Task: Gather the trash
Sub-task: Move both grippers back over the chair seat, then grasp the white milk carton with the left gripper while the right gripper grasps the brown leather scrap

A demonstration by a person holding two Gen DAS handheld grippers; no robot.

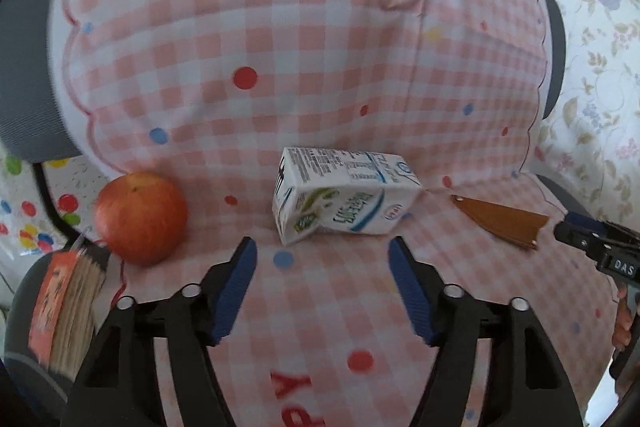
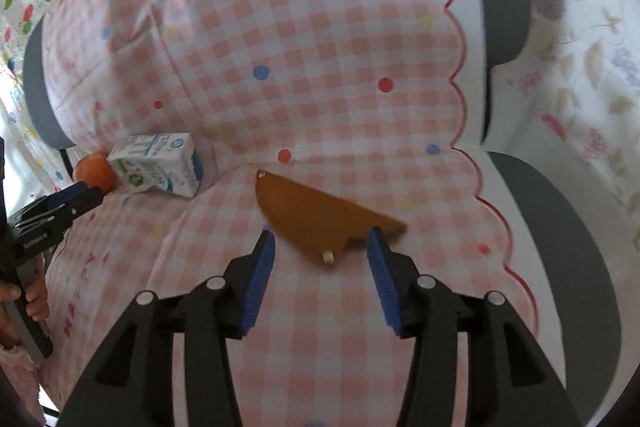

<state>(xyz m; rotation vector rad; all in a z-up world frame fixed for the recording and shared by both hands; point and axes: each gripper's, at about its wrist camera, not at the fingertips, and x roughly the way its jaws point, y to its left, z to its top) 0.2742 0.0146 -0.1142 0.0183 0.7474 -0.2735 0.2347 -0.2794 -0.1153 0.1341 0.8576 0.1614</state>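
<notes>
Beside the milk carton (image 1: 344,197) lie an apple (image 1: 142,217) and a brown pouch (image 1: 502,221).

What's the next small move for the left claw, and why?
Probably ease the left claw forward so its open fingers straddle the milk carton. The carton lies on its side just ahead of the fingertips, slightly right of centre, untouched, and it looks like the likeliest trash beside the apple.

Soft even daylight — blurred, fisheye-bent edges, dark corners
</notes>
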